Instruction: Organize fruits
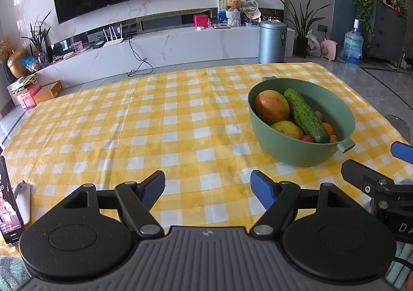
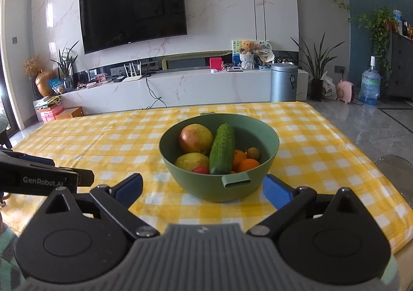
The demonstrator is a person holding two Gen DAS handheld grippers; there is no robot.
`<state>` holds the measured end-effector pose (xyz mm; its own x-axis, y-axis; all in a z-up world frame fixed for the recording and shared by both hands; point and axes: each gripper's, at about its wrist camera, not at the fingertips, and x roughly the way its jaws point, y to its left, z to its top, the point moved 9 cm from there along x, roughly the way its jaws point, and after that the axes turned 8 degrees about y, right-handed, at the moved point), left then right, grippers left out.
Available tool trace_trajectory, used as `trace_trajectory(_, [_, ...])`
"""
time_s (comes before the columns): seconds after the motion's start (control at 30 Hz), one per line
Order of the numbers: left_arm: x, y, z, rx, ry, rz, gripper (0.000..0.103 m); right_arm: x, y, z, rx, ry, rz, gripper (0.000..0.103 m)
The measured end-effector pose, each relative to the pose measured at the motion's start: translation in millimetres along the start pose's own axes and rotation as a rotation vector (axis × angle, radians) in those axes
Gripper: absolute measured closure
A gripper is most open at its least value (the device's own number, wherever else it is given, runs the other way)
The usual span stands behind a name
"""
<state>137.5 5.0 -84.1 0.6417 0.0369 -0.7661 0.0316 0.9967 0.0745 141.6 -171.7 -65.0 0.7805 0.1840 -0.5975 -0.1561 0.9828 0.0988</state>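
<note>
All the fruit sits in the green bowl (image 2: 219, 159) on the bench (image 1: 129, 120). Left hand-held gripper (image 1: 207, 186) and right hand-held gripper (image 2: 204, 189) both gape wide, empty. Fits fruit gathered, or about to be laid out.

The right hand-held gripper (image 2: 204, 189), fingers spread wide, faces a green bowl (image 2: 268, 162) holding a cucumber (image 2: 222, 153).
</note>
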Motion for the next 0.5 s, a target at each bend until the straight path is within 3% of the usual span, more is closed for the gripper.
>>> trace_trajectory(0.5, [-0.2,3.3,0.4,-0.007,0.008,0.009,0.014,1.3,2.5,-0.9,-0.016,0.004,-0.007,0.006])
